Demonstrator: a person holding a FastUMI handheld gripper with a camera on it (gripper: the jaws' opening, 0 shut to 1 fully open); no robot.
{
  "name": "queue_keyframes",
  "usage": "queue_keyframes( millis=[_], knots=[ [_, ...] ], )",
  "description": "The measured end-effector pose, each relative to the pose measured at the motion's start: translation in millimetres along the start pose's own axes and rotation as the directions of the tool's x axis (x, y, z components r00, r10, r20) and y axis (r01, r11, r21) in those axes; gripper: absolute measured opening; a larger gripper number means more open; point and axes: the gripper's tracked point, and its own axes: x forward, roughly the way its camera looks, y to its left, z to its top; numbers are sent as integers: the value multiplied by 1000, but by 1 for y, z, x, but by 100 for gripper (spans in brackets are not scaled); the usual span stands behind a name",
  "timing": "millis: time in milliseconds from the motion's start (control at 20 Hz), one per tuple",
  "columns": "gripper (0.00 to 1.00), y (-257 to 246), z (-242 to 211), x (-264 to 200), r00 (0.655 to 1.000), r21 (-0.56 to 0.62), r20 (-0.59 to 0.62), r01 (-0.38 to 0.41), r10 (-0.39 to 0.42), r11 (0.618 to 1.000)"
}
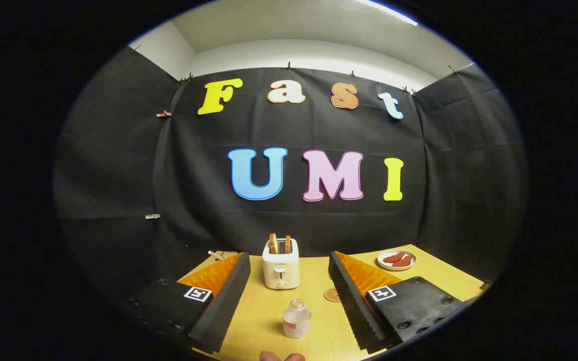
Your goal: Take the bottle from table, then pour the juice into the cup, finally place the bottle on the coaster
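We see our gripper (pixel 289 306) with fingers spread wide, grasping nothing | bottle (pixel 296 319) upright on the tabletop (pixel 269 311) between them | coaster (pixel 332 295) just beyond, beside the toaster (pixel 280 269) | plate (pixel 396 259) farther right.

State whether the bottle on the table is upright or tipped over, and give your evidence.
Upright: the bottle stands on its base on the table, mouth up, between the open gripper's fingers.
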Motion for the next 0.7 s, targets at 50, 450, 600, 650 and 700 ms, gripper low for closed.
queue_keyframes(
  millis=[50, 450, 600, 650, 700],
  knots=[
    [97, 1, -1, 0, 1000, -1, -4, -1, 1, 1000],
    [97, -1, -4, 3, 1000, 19, -13, -4, 4, 1000],
    [97, 1, -8, 1, 1000, 13, -22, -11, 11, 1000],
    [97, -1, -8, 1, 1000, 7, -25, -9, 10, 1000],
    [97, 0, -9, 1, 1000, 3, -28, -10, 10, 1000]
  ],
)
